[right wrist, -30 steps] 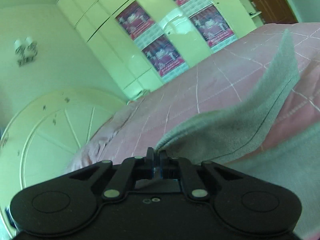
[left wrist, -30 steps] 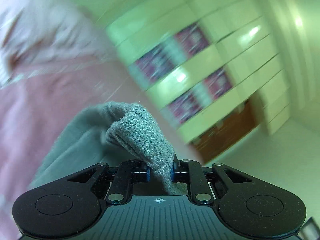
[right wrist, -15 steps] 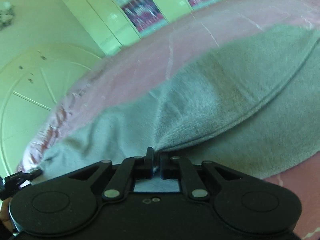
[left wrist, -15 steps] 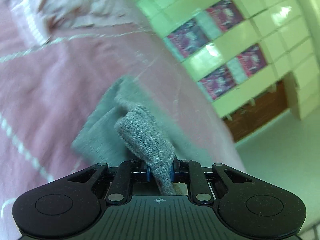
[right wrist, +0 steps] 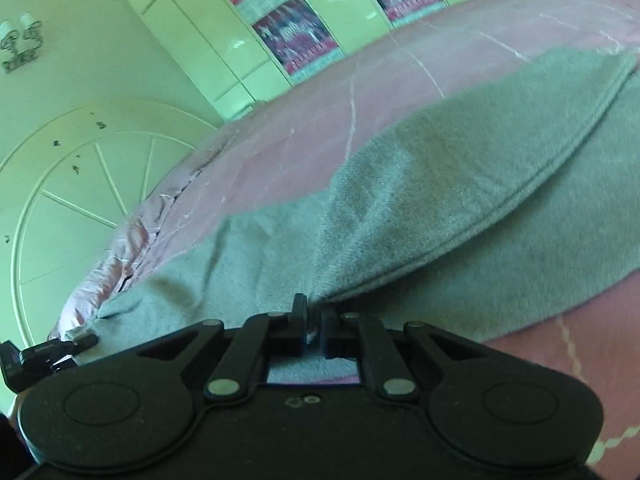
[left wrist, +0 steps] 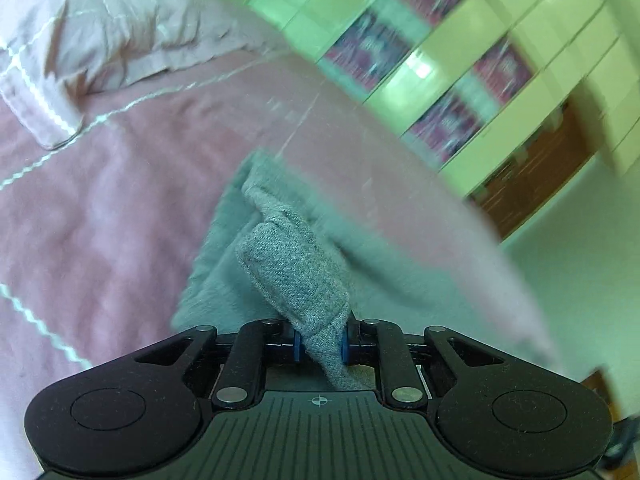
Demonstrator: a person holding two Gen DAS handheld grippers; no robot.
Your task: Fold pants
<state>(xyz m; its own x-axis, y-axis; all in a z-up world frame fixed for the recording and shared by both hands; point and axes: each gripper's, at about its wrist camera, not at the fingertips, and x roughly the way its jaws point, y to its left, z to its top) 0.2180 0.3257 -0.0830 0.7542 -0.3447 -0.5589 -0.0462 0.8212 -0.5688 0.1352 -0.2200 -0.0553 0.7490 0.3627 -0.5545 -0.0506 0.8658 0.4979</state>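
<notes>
Left gripper (left wrist: 320, 344) clenched on a bunched, rolled fold of the grey sweatpants (left wrist: 294, 276), blue-edged fingertips (left wrist: 297, 346) pressing the knit from both sides, a tongue of fabric hanging down between them toward the gripper body; beyond the pinched fold, more of the same grey cloth trailing away over the pink bedspread (left wrist: 100, 216), blurred; at upper left a pale pink pillow (left wrist: 104, 40) with white zigzag stitching; behind the bed, cream wardrobe doors (left wrist: 552, 56) carrying red-and-purple posters (left wrist: 444, 124), and a brown wooden door (left wrist: 532, 176) at right.

Right gripper (right wrist: 314, 328) closed tight on the hem edge of the grey sweatpants (right wrist: 440, 184), a thin lip of fabric caught between the near-touching black fingers; from the grip, the cloth spreading wide and flat across the pink bedspread (right wrist: 304, 136), one layer lying over another with a curved seam line running across to the right; at far left edge of that view, the tip of the left gripper (right wrist: 52, 350) touching the grey cloth's corner; behind, a cream round headboard (right wrist: 80, 176) with spoke-like moulding, a wall lamp (right wrist: 18, 44), and cream wardrobe doors (right wrist: 200, 28) with posters (right wrist: 292, 36).
</notes>
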